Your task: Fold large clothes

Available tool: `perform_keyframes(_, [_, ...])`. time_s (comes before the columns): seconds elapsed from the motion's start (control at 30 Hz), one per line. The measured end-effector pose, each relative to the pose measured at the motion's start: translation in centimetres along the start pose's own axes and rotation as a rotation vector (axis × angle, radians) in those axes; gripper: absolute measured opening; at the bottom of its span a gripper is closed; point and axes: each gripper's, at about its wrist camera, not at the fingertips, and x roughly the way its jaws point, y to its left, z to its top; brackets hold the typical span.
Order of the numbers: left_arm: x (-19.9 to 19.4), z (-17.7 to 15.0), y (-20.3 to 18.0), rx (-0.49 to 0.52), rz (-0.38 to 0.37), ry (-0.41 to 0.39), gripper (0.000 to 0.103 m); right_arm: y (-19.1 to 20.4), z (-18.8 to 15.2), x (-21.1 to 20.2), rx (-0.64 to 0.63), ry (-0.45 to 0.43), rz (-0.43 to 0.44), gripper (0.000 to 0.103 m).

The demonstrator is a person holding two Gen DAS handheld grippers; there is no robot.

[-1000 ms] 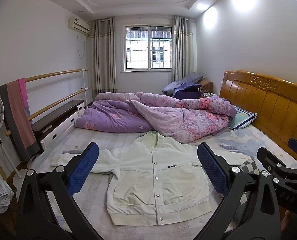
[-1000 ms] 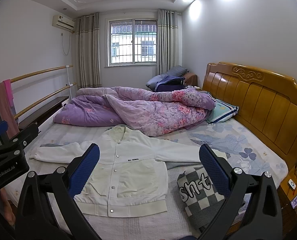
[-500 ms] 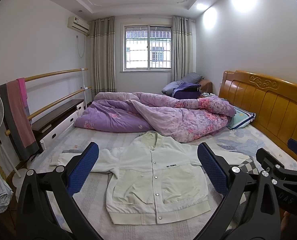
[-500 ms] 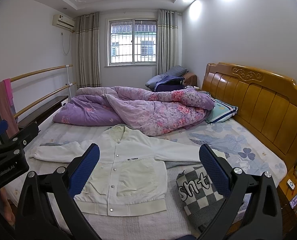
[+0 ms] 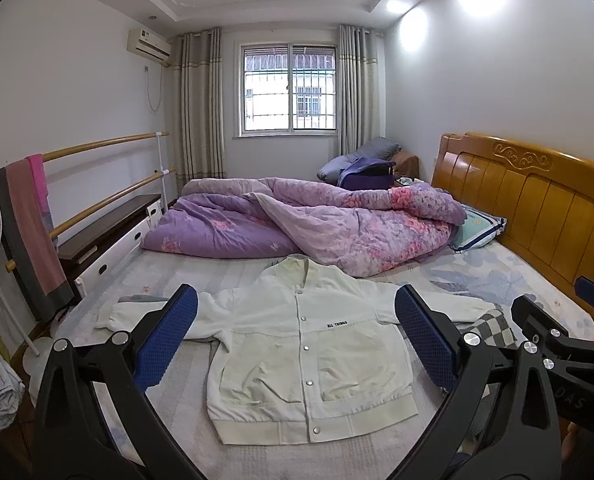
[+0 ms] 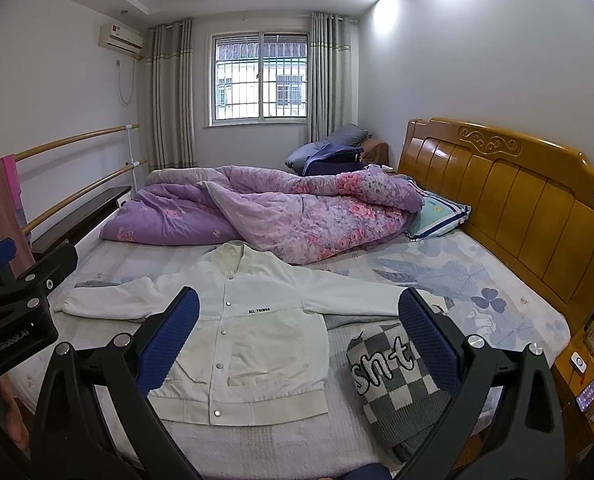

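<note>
Bed, floral sheet, wooden headboard. Lying on it: 1 white jacket spread flat, 1 checked knit folded beside it, 1 purple quilt bunched behind, 1 pillow.

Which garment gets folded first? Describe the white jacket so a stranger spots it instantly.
Start at the wooden headboard and come down the bed to its near half. The white jacket lies flat there, front up, sleeves spread, just in front of the purple floral quilt. Unlike the grey checked knit beside it, it has snap buttons and small black chest lettering.

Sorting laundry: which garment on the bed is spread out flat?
The white snap-button jacket, sleeves out; the grey checkered knit beside it lies bunched.
</note>
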Motion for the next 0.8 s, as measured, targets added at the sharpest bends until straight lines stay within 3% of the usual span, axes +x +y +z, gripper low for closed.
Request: perform_keyframes(0.8, [0.77,-0.48,0.15,0.003,-0.004,0.010,0.098,0.14,-0.12,0.81,-0.002,0.026,0.002,0.096])
